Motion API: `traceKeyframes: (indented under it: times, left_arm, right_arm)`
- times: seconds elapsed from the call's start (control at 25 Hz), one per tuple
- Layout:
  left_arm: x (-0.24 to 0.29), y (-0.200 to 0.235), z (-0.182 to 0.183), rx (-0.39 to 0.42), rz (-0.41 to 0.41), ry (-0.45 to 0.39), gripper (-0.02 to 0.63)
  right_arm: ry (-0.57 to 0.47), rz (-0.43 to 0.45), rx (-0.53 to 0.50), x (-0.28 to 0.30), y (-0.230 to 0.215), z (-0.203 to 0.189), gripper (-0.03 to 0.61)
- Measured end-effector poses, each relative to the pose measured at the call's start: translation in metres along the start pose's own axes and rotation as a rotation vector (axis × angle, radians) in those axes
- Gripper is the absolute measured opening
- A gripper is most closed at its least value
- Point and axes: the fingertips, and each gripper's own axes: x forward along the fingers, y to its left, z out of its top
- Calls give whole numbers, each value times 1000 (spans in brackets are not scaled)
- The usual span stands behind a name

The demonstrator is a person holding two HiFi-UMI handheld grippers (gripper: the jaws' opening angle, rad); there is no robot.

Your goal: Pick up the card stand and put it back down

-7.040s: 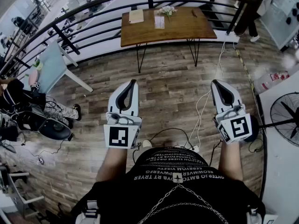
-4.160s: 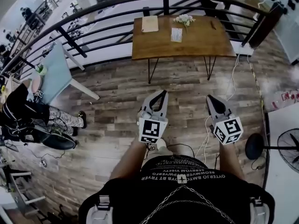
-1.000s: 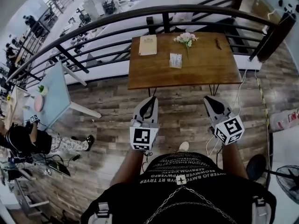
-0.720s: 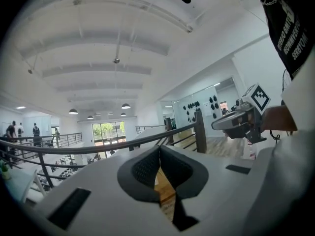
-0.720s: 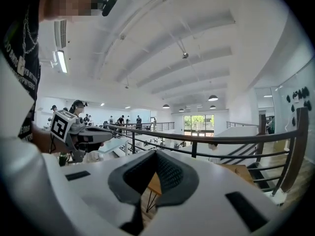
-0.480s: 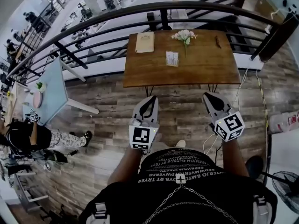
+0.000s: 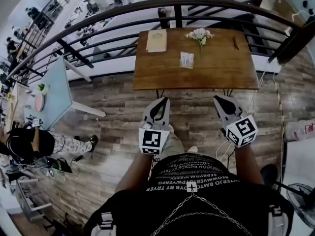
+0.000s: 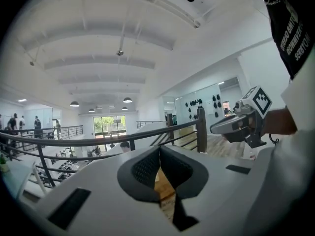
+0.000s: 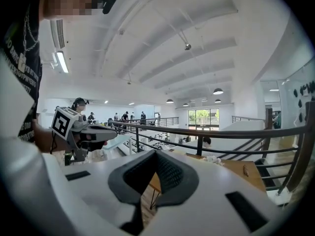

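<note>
The card stand (image 7: 186, 60) is seen upright near the middle of the wooden table (image 7: 221, 68), slightly toward its far half. On the same table a tan booklet (image 7: 156, 41) is laid at the far left corner, a small bunch of pale flowers (image 7: 199, 34) is set just beyond the stand, and a small dark object (image 7: 236, 43) is placed toward the far right. Behind the table a dark curved railing (image 7: 98, 21) is run along the edge of a mezzanine, and an open hall with people is seen below it. The table is stood on a grey-brown plank floor (image 7: 118, 102), and a light blue table (image 7: 51, 85) is placed well to its left. The left gripper (image 7: 165, 99) and the right gripper (image 7: 216, 98) are held side by side over the floor just short of the table's near edge. Both are clenched on nothing, and the stand is left well apart from them, farther out and between their lines.
</note>
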Motion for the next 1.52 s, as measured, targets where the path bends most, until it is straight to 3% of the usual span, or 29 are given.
traceKeyframes:
  times: [0.28,0.76,1.04,1.52]
  left_arm:
    - [38,28,17,42,-29,-32,28]
    - [89,84,5,13,-37,11,28]
    - [119,110,12,-3,-49,-13,28]
    - [165,139,27,10,-154,-38,28]
  right_arm:
    - [-18,-69,-11,26,-30,19,14]
    - [16,-69,-11,95,-55,33,14]
    - [31,-106,-25,114,-72,45,14]
    - [38,-202,-11,141,-89,61,14]
